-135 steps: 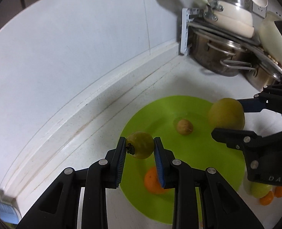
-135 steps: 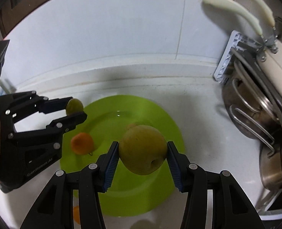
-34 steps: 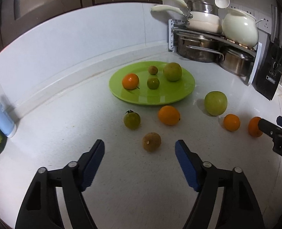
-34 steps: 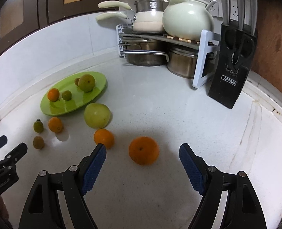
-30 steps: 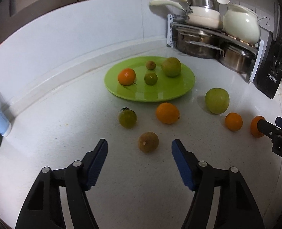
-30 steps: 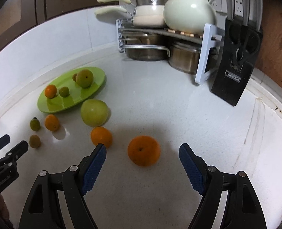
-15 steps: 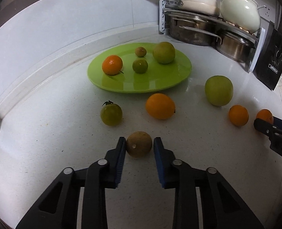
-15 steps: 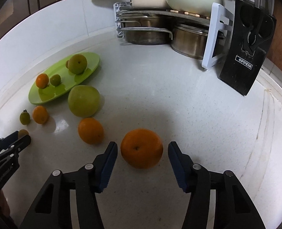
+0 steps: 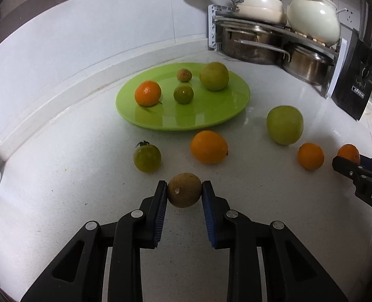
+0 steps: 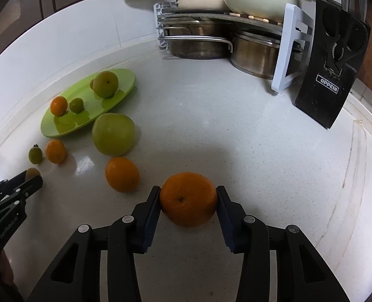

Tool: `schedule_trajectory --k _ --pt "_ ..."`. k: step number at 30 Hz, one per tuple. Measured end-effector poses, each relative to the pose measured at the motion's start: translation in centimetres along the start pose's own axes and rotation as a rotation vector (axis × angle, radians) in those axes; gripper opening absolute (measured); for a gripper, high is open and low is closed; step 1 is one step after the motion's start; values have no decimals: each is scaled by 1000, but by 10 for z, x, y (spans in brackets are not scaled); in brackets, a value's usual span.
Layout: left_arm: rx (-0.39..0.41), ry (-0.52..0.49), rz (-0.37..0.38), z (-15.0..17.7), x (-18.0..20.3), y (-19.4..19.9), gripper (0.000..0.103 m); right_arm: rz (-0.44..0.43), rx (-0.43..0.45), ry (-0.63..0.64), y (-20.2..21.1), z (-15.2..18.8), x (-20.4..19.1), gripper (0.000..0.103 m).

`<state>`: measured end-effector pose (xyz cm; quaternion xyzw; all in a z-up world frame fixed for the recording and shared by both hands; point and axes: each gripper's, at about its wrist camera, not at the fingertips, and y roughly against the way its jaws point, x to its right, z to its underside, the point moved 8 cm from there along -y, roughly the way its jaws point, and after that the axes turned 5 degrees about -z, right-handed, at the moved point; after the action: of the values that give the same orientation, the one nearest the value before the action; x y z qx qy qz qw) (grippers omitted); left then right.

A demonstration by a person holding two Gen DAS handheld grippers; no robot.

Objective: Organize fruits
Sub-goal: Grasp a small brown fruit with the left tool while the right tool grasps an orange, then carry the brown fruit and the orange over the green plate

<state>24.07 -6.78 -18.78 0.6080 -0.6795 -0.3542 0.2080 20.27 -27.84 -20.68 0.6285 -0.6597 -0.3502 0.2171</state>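
The small round brown fruit [image 9: 184,193] sits on the white speckled countertop [image 9: 60,201], pinched between the blue pads of the left gripper [image 9: 184,191], whose jaws are clenched against both its sides. In the right wrist view, the large round orange [image 10: 188,198] rests on the same counter with the right gripper [image 10: 188,197] grasping it, a pad pressed to each flank.

From the brown fruit, a small green tomato-like fruit with a dark stem [image 9: 147,157] lies at about 11 o'clock and a smooth oval orange fruit [image 9: 209,146] at 1 o'clock, both near. Further out at 12 o'clock is the flat lime-green round plate [image 9: 226,110], carrying a small orange mandarin [image 9: 147,93], a small dark-green round fruit [image 9: 183,94], a little brown fruit [image 9: 184,75] and a yellow-green pear-like fruit [image 9: 214,76].

At 2 o'clock stands a big pale-green apple [image 9: 284,124], and beyond it toward 3 o'clock a small round orange citrus [image 9: 310,156], just beside the fruit the right gripper holds.

At the far corner, around 1 o'clock, a white metal rack [image 9: 274,25] holds steel pots [image 9: 251,45] below and a cream-coloured ceramic pot [image 9: 311,20] above; a black knife block [image 9: 357,75] stands beside it.
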Motion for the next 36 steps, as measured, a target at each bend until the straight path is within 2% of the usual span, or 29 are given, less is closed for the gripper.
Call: schedule_trajectory --k 12,19,22,27,36 --pt "94 4 24 -9 -3 43 28 -64 75 61 32 -11 -23 44" --pt "139 -3 20 -13 -7 65 28 -108 121 122 57 -20 -42 44" --pt "174 -24 -4 -16 -9 75 28 -136 146 149 68 -27 -53 44" --pt "215 -51 -14 -21 -11 85 28 -184 171 161 78 -33 -66 44" --pt "263 -35 3 -46 -23 92 28 -230 214 176 85 -59 -89 44"
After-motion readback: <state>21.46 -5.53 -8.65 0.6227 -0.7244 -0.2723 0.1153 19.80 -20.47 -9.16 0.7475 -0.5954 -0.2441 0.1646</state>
